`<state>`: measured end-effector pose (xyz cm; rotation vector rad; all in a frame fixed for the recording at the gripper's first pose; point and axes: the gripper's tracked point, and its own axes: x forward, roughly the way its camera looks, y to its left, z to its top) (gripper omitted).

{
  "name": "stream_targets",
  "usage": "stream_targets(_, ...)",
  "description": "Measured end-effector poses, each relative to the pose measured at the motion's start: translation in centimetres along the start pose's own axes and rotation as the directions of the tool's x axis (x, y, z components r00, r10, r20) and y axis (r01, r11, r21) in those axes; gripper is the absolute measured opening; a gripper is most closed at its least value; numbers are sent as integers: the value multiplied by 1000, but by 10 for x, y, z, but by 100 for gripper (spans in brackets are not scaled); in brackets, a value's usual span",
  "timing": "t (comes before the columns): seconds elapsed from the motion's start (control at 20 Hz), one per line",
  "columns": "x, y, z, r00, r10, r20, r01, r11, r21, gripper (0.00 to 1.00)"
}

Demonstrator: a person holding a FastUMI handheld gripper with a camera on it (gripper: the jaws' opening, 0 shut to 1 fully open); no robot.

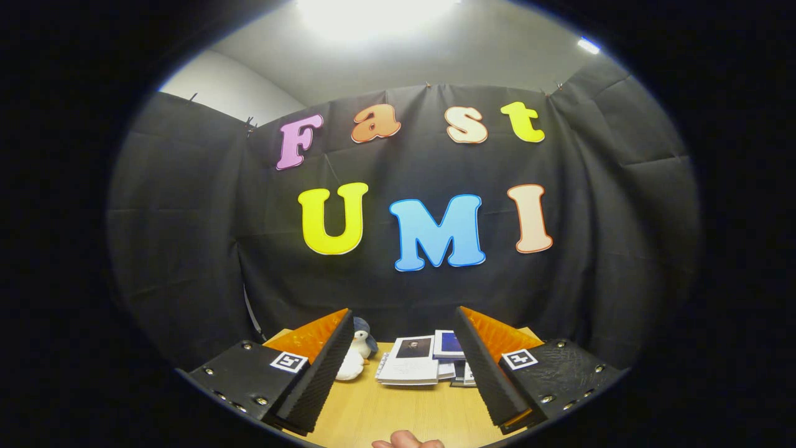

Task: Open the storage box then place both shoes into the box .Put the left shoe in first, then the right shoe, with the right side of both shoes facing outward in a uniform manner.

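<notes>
Your fingertip point(407, 440) sits under the open, empty tongs point(398, 373), aimed level across the desk point(398, 410) at booklets point(413, 364); box and shoes likely lower.

The one camera rides on the claw point(404, 367) and looks forward along its two fingers, which stand wide apart with bare wooden surface point(398, 410) between them. It faces almost level, so it meets the booth's black cloth wall point(186, 249) head on, with ceiling above it. It sits low and close over the near surface, while a toy penguin point(356, 358) and a stack of booklets point(423, 364) lie beyond the fingertips by the wall.
</notes>
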<state>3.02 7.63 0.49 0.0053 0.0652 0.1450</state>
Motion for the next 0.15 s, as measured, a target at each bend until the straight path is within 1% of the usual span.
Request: stream_targets(0.15, 0, -11, -4, 1000, -2, -3, 2, 1000, 11, 98)
